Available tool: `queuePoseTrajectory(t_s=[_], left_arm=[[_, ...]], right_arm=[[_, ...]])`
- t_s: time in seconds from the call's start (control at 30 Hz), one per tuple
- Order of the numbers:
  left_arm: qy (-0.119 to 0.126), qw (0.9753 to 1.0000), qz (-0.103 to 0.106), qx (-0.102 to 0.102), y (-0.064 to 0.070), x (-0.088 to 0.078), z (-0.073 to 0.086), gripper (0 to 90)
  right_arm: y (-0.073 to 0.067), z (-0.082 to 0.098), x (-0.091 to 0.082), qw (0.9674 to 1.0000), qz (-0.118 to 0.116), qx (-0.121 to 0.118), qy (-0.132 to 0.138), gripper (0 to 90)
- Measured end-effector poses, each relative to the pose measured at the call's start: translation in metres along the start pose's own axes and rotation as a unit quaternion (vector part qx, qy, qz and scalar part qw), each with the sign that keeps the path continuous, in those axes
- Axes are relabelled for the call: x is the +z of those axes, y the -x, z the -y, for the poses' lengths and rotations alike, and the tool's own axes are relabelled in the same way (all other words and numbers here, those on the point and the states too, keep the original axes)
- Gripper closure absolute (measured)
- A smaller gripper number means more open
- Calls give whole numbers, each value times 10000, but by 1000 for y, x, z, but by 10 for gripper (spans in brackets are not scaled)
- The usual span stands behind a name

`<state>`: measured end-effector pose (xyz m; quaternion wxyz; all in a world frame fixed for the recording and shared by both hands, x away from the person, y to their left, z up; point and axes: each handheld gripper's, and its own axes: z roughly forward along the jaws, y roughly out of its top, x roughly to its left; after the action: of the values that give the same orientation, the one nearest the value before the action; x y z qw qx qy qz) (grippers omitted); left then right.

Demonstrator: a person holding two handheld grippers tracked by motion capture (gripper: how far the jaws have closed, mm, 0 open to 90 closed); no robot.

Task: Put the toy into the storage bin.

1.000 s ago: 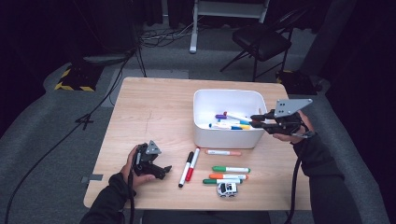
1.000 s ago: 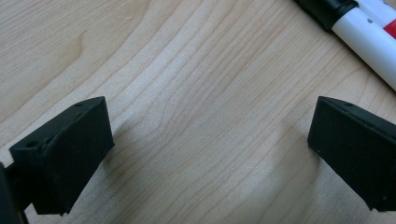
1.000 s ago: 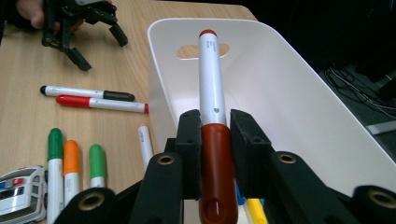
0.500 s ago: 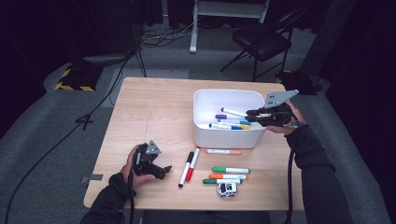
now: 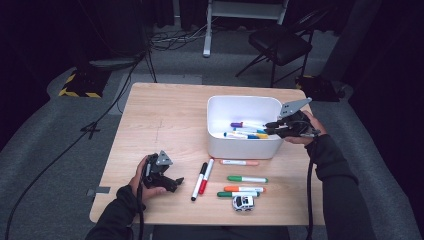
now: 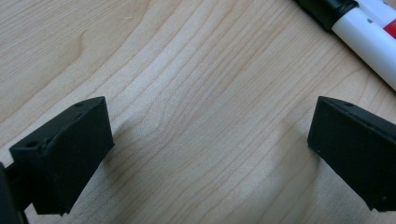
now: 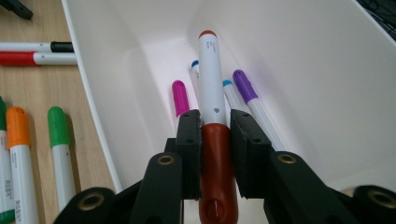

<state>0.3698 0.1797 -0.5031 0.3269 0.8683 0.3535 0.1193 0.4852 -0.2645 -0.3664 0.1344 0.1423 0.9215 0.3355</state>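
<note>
My right gripper is shut on a white marker with a brown cap, which points down into the white bin. In the high view that gripper reaches over the right rim of the bin. Several markers lie inside the bin, among them a purple one, a magenta one and a blue one. My left gripper rests on the table at the front left. Its jaws stand wide open over bare wood, with a black marker just beyond them.
In front of the bin lie a black marker, a red one, an orange-capped one, a green one and two more. A small toy car sits near the front edge. A chair stands beyond the table.
My right gripper has moved left over the bin's rim with the marker in it. The left gripper has not moved.
</note>
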Motion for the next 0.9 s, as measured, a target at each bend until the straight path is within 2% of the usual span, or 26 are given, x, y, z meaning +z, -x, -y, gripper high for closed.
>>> queuePoseTrajectory(t_s=[0.17,0.3,0.43,0.67,0.83,0.9], left_arm=[[-1,10000,-3,0,0,0,0,2],[0,10000,-1,0,0,0,0,2],[0,10000,0,-3,0,0,0,2],[-1,10000,-1,-4,0,0,0,2],[0,10000,-2,-1,0,0,0,2],[-1,10000,-1,-5,0,0,0,2]], right_arm=[[2,8,-2,9999,-9,74,-125,741],[3,13,-3,9998,-1,172,-126,740],[3,16,-5,9995,121,261,-152,710],[-2,16,-18,9988,258,337,233,653],[-18,13,-32,9967,231,198,755,630],[-27,12,-37,9942,155,145,1052,625]])
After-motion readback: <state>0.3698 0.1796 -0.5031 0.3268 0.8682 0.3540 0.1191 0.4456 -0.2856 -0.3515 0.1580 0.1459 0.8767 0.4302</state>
